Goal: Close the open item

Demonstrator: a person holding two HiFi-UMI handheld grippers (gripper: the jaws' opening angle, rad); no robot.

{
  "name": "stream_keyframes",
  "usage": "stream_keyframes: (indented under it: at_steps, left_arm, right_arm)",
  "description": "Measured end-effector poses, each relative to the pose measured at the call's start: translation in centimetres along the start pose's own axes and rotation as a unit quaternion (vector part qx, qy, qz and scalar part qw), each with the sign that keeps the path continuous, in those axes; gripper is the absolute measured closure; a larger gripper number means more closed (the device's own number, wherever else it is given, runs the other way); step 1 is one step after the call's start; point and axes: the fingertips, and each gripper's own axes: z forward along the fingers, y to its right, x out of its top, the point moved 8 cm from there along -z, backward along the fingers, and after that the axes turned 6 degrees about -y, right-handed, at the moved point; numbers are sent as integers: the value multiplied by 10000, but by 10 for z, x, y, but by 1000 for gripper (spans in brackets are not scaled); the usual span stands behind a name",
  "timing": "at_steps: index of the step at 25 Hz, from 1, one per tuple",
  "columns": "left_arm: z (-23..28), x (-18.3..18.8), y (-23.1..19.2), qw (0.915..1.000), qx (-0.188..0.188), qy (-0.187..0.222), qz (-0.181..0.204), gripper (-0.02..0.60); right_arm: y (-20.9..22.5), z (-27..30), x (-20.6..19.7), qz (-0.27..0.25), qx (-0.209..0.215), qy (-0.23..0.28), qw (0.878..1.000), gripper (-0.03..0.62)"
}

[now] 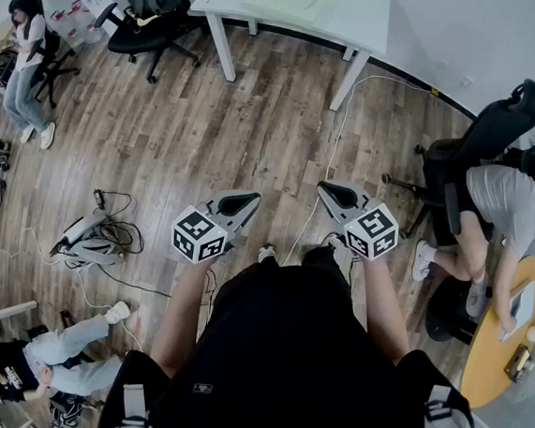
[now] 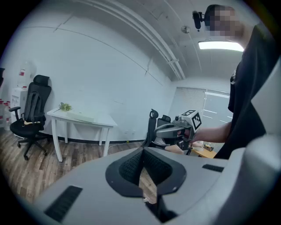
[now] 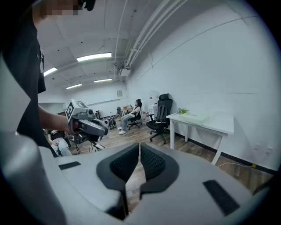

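Hovering left gripper (image 1: 247, 198), right gripper (image 1: 332, 189); jaws together

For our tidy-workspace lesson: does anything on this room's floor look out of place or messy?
Yes. A tangle of black cables sprawls on the wood floor to the person's left, around a pale device, and a white cable trails across open floor toward the person's shoes. Both look like trip hazards.
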Motion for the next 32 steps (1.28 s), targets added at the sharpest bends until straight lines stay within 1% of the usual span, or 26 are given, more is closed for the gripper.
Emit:
stream_keyframes:
  at_steps: [7, 14, 17, 19, 22, 27, 32]
  left_arm:
    - [-4, -2, -3, 10000, -40, 52, 49, 575]
    - [-2, 7, 0, 9997, -28, 126, 222, 575]
    - [3, 12, -1, 9997, -30, 111, 236, 575]
    - [7, 15, -1, 9997, -18, 92, 221, 575]
    - [16, 17, -2, 9998, 34, 79, 184, 575]
    - [38, 27, -2, 9996, 177, 153, 129, 575]
    - [67, 45, -1, 9992, 322, 216, 108, 575]
  right_arm:
    - [-1, 6, -5, -121, -134, -170, 9997, 585]
    - [0, 5, -6, -205, -171, -212, 9994, 585]
    - [6, 3, -7, -196, -277, -244, 9991, 585]
    - [12, 2, -7, -141, -313, -214, 9992, 585]
    - [21, 0, -8, -115, -211, -164, 9996, 585]
    - [47, -2, -10, -353, -140, -270, 9989, 585]
    - [82, -7, -10, -447, -18, -284, 9986, 585]
